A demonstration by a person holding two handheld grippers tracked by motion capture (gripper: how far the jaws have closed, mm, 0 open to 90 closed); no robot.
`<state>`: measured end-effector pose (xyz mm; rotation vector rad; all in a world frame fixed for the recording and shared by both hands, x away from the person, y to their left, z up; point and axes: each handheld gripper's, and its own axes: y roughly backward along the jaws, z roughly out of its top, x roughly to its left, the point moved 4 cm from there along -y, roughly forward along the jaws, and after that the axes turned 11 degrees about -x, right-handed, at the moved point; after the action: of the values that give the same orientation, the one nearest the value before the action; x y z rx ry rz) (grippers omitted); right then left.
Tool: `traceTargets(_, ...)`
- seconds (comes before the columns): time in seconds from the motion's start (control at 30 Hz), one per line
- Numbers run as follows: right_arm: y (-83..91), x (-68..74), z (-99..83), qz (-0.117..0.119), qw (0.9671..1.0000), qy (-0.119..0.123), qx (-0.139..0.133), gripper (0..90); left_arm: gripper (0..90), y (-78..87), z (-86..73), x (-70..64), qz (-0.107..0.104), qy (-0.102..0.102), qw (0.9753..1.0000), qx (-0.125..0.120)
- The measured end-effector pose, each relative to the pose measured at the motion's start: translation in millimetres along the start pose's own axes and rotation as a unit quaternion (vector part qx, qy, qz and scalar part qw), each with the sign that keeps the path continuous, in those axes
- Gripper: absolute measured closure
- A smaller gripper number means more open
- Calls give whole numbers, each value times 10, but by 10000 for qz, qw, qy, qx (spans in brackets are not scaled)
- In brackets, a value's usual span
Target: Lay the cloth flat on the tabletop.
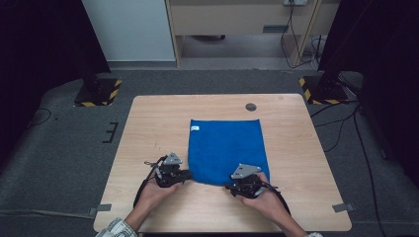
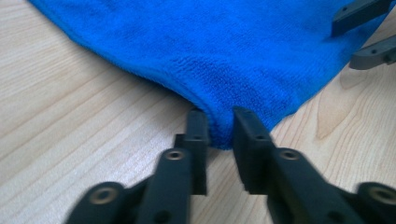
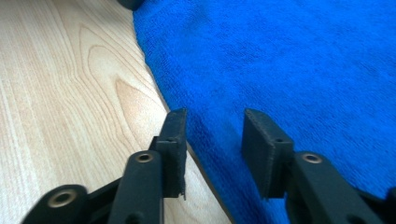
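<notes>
A blue cloth (image 1: 227,148) lies flat in the middle of the wooden table (image 1: 148,128), with a small white tag (image 1: 195,128) at its far left corner. My left gripper (image 1: 189,174) is at the cloth's near left corner. In the left gripper view the blue cloth (image 2: 224,51) has that corner bunched between the two jaws of the left gripper (image 2: 219,120), which press on it from both sides. My right gripper (image 1: 229,186) is at the near edge of the cloth. In the right gripper view the right gripper (image 3: 214,119) is open and straddles the edge of the blue cloth (image 3: 289,60).
A round grey cable hole (image 1: 251,106) sits in the table beyond the cloth. Bare wood lies left and right of the cloth. Two black stand bases with yellow-black tape (image 1: 98,92) (image 1: 323,90) stand on the floor past the far corners.
</notes>
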<state>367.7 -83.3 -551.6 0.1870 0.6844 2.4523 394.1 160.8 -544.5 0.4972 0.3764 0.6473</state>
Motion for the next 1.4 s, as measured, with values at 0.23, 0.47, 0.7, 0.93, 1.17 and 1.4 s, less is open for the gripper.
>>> traceTargets(0.23, -97, -21, 54, -14, 10000, 20, -43, 831, 888, -18, 97, -10, -95, -145, 9998, -48)
traceTargets(0.47, -136, -107, 98, -61, 9999, -101, -106, 894, 885, -26, 161, -51, -142, -183, 9997, -25)
traceTargets(0.7, -140, -146, 94, -76, 9995, -288, -107, 892, 853, 67, 160, -70, -199, -87, 9997, -126)
traceTargets(0.93, -168, -38, 111, 17, 9998, -148, -90, 734, 755, 123, 67, 6, -190, 179, 9996, -63)
traceTargets(1.17, -173, 71, 183, 81, 9997, -41, -217, 555, 648, 172, 62, 36, -79, 227, 9996, -112)
traceTargets(1.4, -255, 208, 244, 148, 9996, 90, -209, 428, 519, 247, 76, 107, 339, 14, 9991, -260)
